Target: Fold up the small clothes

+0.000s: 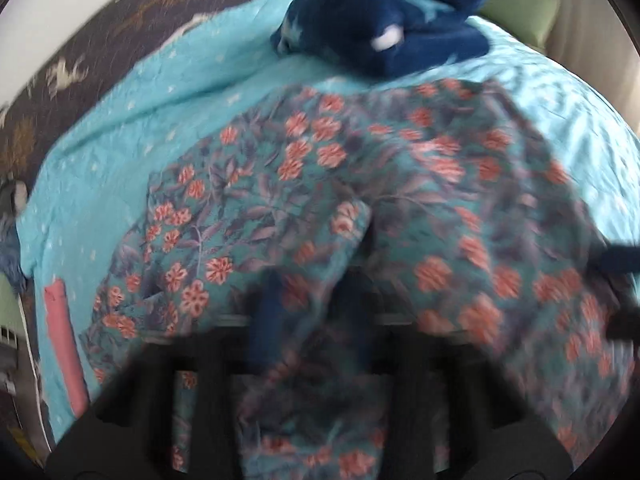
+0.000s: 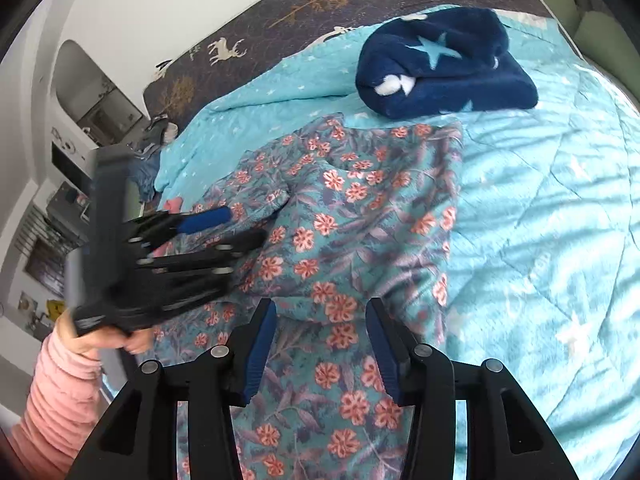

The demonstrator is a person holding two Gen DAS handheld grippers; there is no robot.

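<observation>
The floral garment (image 2: pixel 352 216) lies spread over the middle of the bed, on the turquoise quilt (image 2: pixel 540 208), its near end running toward the bed's near edge under both claws; it is rumpled rather than flat, with a raised ridge of cloth through its middle, so by my reading the fold is only begun and the cloth is being gathered or laid over itself; the left claw (image 2: pixel 244 226) reaches in from the left side of the bed and is clenched, its blue-padded tips lying close together against the garment's left part; in its own blurred view a pleat of the floral cloth (image 1: pixel 312 320) rises between its fingers, so it looks to be pinching that cloth, likely to carry one side across, though the blur leaves the grip itself uncertain; the hand (image 2: pixel 132 342) that bears it shows below, with a pink sleeve (image 2: pixel 60 396) behind it; the right claw (image 2: pixel 322 344) hovers over the garment's near end with its jaws apart and only cloth seen through the gap, nothing pressed by the pads, so it is released, probably placed there to take the near hem or pin it down while the other side is drawn over; beyond the garment, toward the far edge of the bed, a navy star-patterned fleece (image 2: pixel 448 68) sits folded in a bundle, apart from the work; past the quilt's far edge a dark deer-print blanket (image 2: pixel 280 12) covers the rest of the bed, and a green pillow (image 1: pixel 520 12) lies at the far right corner.
</observation>
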